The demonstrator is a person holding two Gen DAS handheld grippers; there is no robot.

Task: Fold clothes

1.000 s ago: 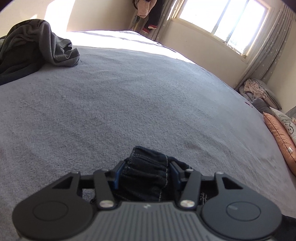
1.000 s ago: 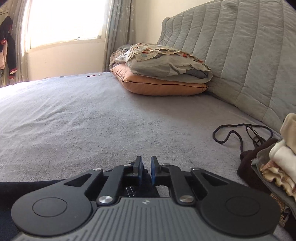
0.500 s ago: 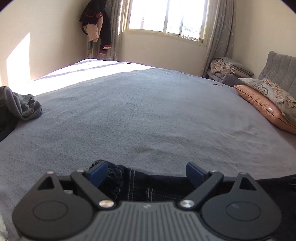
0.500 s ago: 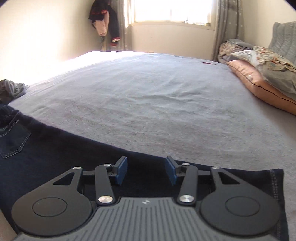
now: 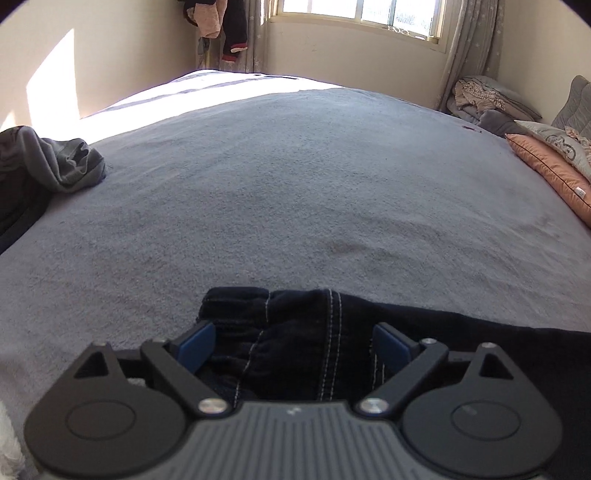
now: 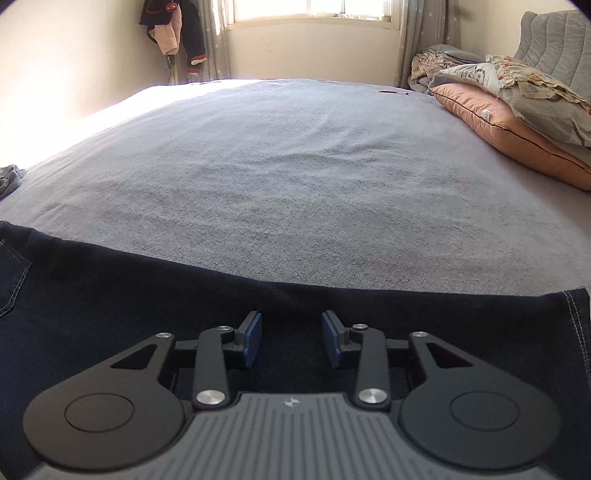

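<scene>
Dark blue jeans (image 5: 480, 339) lie stretched across the near part of the grey bed (image 5: 295, 184). My left gripper (image 5: 293, 345) hovers over their bunched, stitched end. Its jaws are still opening, and the blue pads (image 5: 195, 345) stand wide on either side of the cloth without pressing it. In the right wrist view the jeans (image 6: 110, 295) spread flat as a dark band with a stitched hem at the right. My right gripper (image 6: 291, 339) sits just above that cloth. Its jaws are opening too, and nothing is pinched between the pads (image 6: 253, 339).
A crumpled grey garment (image 5: 55, 162) lies at the bed's left edge. Orange and grey pillows (image 6: 498, 122) are stacked along the right side by the headboard. Clothes (image 6: 173, 33) hang in the far corner beside the window. Grey bedspread stretches ahead of both grippers.
Both grippers have opened and let go of the jeans, which now lie on the bed. Both views have swung round toward the window.
</scene>
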